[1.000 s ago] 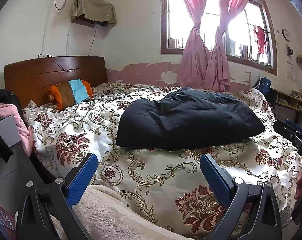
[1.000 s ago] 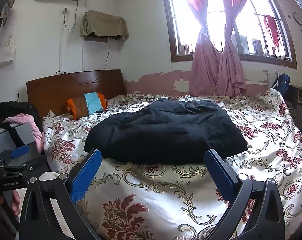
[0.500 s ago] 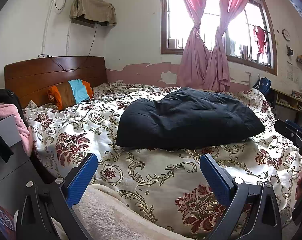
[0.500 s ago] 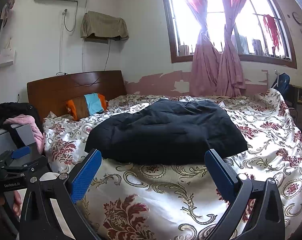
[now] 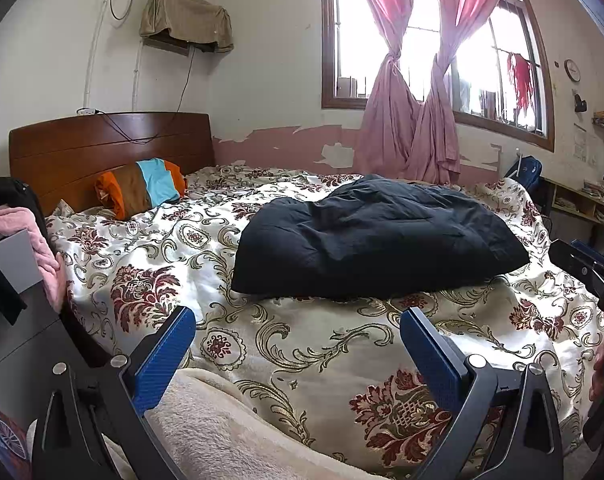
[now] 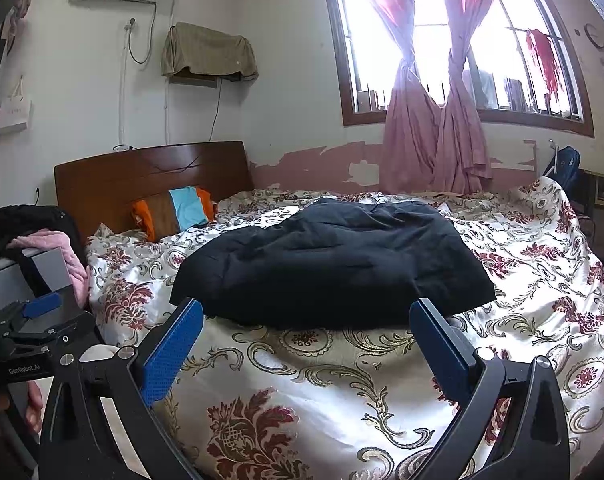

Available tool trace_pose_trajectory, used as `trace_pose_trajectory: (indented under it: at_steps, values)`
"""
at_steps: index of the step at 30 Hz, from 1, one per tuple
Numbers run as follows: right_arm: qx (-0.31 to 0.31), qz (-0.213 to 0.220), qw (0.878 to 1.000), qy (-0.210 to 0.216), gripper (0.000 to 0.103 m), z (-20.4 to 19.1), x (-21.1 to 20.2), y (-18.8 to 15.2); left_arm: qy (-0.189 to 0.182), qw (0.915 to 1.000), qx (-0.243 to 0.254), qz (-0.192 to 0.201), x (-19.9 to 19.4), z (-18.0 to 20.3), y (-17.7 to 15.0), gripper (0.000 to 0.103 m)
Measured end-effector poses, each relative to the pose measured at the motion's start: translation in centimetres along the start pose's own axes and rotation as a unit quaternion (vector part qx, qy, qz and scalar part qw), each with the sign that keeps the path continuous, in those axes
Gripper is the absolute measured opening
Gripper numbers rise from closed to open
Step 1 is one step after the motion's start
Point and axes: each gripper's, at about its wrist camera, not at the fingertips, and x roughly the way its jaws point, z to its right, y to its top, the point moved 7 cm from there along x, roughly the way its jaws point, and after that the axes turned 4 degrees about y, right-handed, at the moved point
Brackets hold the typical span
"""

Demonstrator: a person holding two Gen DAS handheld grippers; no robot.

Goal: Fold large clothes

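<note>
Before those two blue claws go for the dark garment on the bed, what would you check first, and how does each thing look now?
1. Left gripper open and holding nothing: ok.
2. Right gripper open and holding nothing: ok.
3. Black garment lying on the floral bedspread, nothing on top of it: ok.
4. Garment spread flat: not ok, it is bunched and puffy.
5. Sleeves or collar identifiable for a grasp: cannot tell.
6. Grippers touching the garment: not ok, both are short of it.
</note>
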Motion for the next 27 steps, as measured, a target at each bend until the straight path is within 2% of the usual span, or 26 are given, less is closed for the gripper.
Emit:
trace_pose_trajectory:
  at_steps: [16, 22, 27]
  values:
    - [0.001, -0.001, 1.0, 0.001, 0.101, 0.17, 0.01, -0.09, -0.001, 1.0, 0.0, 0.0, -0.02, 0.06, 0.01, 0.103]
    - [0.001, -0.002, 1.0, 0.001, 0.101, 0.05, 0.01, -0.13, -0.021, 0.9997, -0.007, -0.005, -0.18, 0.44, -0.13, 0.103]
    - [0.002, 0.0, 1.0, 0.001, 0.101, -0.02, -0.01, -0.13, -0.021, 0.9997, -0.004, -0.008, -0.22, 0.85, -0.15, 0.103]
